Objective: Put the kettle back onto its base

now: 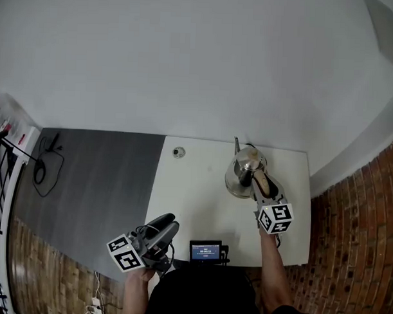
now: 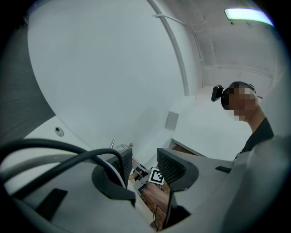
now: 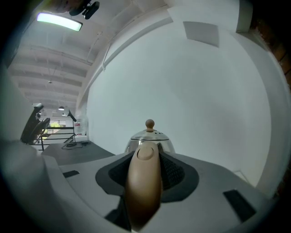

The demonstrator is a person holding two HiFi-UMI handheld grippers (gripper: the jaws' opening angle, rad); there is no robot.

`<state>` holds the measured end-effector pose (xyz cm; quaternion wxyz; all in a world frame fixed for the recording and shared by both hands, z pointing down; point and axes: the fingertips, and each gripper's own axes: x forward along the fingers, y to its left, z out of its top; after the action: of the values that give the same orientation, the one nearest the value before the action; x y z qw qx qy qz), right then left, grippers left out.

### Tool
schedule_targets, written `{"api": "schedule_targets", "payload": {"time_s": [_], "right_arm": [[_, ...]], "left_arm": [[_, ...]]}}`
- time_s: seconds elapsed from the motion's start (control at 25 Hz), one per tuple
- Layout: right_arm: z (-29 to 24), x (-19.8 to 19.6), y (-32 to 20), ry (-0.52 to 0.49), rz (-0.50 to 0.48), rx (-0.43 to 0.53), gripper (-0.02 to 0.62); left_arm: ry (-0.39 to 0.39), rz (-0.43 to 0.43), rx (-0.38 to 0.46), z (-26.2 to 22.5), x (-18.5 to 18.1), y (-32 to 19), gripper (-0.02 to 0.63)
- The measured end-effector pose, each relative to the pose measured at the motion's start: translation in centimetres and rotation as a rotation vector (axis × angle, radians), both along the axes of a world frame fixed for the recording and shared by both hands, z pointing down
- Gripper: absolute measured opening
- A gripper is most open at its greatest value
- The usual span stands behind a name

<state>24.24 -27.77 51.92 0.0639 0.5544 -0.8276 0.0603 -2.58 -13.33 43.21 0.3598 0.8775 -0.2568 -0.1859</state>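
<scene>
A shiny steel kettle (image 1: 245, 169) with a thin spout and a tan handle (image 1: 266, 184) is over the back right of the white table (image 1: 195, 192). My right gripper (image 1: 261, 182) is shut on that handle. In the right gripper view the tan handle (image 3: 144, 182) fills the gap between the jaws of the right gripper (image 3: 148, 160), with the kettle's lid and knob (image 3: 149, 123) beyond. I cannot make out a base for the kettle. My left gripper (image 1: 168, 223) hovers at the table's front edge, open and empty. In the left gripper view, the left gripper (image 2: 143, 164) looks toward the kettle (image 2: 119, 150).
A small round fitting (image 1: 178, 152) sits in the tabletop near the back left. A small device with a lit screen (image 1: 205, 251) stands at the front edge. Grey floor (image 1: 92, 182) lies to the left, brick-patterned floor (image 1: 354, 242) to the right, a white wall behind.
</scene>
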Motion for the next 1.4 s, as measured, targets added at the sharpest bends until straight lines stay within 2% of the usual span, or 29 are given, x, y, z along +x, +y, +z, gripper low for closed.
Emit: {"api": "schedule_targets", "payload": {"time_s": [0.36, 0.64, 1.4], "right_arm": [[-0.4, 6.8, -1.1, -0.023, 0.115, 0.012, 0.156], [0.1, 9.9, -2.5, -0.042, 0.164, 0.004, 0.156], [3.5, 8.8, -7.2, -0.07, 0.138, -0.059, 0.156]], "left_arm": [[-0.008, 0.005, -0.002, 0.1, 1.5, 0.0, 0.17], [-0.016, -0.005, -0.005, 0.1, 2.2, -0.1, 0.17], [-0.033, -0.084, -0.015, 0.3, 1.5, -0.8, 0.17]]}}
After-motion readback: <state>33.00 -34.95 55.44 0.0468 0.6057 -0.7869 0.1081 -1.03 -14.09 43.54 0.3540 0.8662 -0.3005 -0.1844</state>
